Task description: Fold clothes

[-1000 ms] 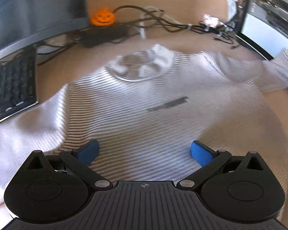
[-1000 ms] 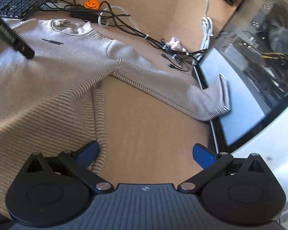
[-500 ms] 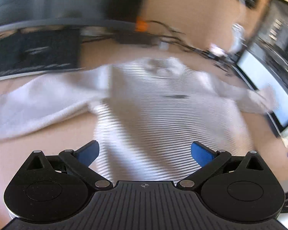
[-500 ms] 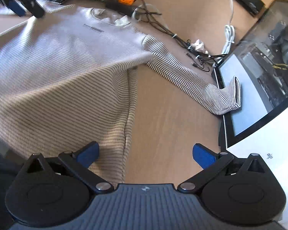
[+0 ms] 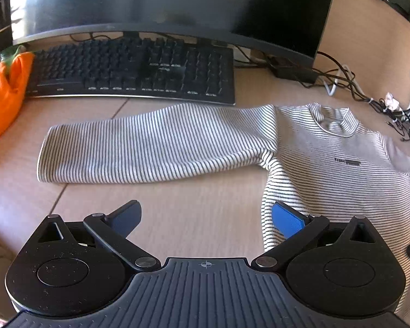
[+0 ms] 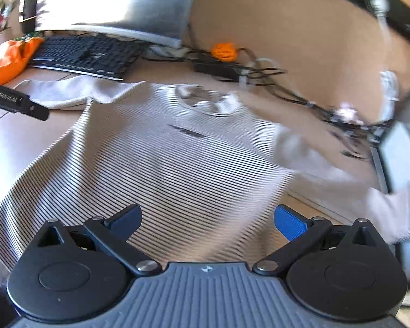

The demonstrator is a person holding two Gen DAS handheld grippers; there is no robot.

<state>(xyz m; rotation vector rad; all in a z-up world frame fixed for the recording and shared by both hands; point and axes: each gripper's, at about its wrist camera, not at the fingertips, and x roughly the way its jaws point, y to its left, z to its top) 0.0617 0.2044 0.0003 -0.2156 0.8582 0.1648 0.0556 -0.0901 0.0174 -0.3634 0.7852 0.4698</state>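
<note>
Desk [image 5: 205, 207]: I see light wood, it carries everything.
Monitor [image 5: 164, 2]: it stands at the back, above the keyboard [image 5: 134, 73].
Striped sweater [image 5: 339, 180]: it lies flat on the desk, front side up, one sleeve [image 5: 155, 147] stretched just before the keyboard.
Left gripper [image 5: 206, 220]: my fingers are spread wide and hold nothing, beside the sweater edge.
Right gripper [image 6: 207, 220]: also spread wide and empty, over the sweater body [image 6: 164, 169].
Orange pumpkin [image 6: 224, 50]: small, among the cables.

striped sweater [image 5: 328, 169] flat on desk [image 5: 191, 218] | left gripper [image 5: 206, 217] jaws apart, empty
</note>
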